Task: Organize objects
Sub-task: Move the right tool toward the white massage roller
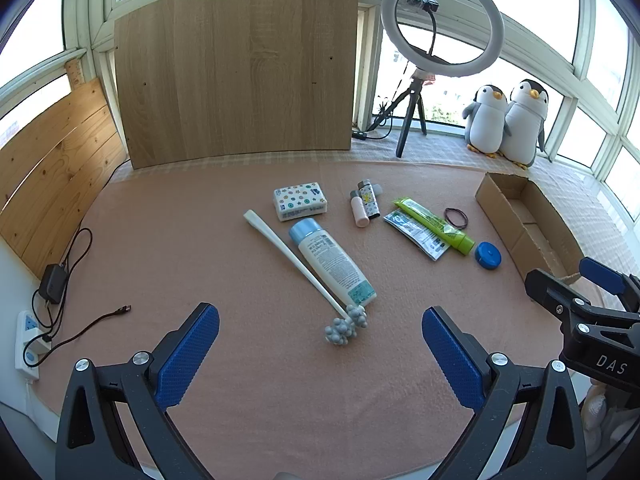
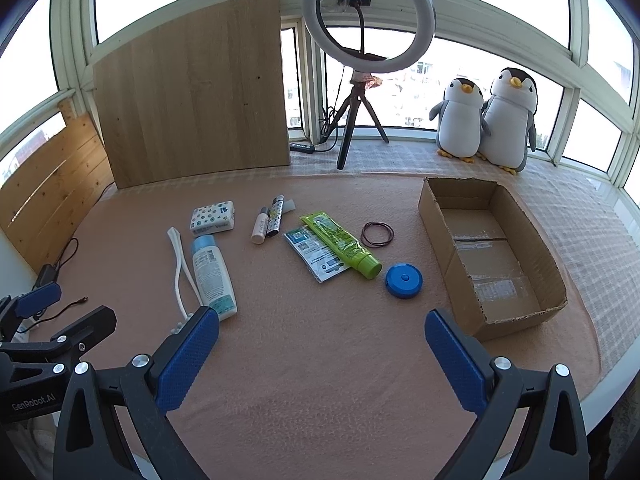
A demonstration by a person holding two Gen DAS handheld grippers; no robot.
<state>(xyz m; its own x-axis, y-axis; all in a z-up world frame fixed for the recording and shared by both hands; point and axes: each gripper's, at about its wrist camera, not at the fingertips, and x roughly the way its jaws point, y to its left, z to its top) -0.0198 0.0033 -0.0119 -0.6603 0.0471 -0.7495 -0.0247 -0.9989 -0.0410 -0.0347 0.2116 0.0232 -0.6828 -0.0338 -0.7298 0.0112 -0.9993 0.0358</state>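
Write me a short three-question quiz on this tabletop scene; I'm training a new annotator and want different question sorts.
1. True or false: the cardboard box already holds the blue tape measure.
2. Multiple choice: what does the green tube partly lie on? A) tissue pack B) flat sachet C) hair ties
3. Fill in: the fingers of the left gripper and the right gripper are both ____.

Key
1. False; the box looks empty, and the tape measure lies on the cloth beside it.
2. B, the flat sachet.
3. Open, holding nothing.
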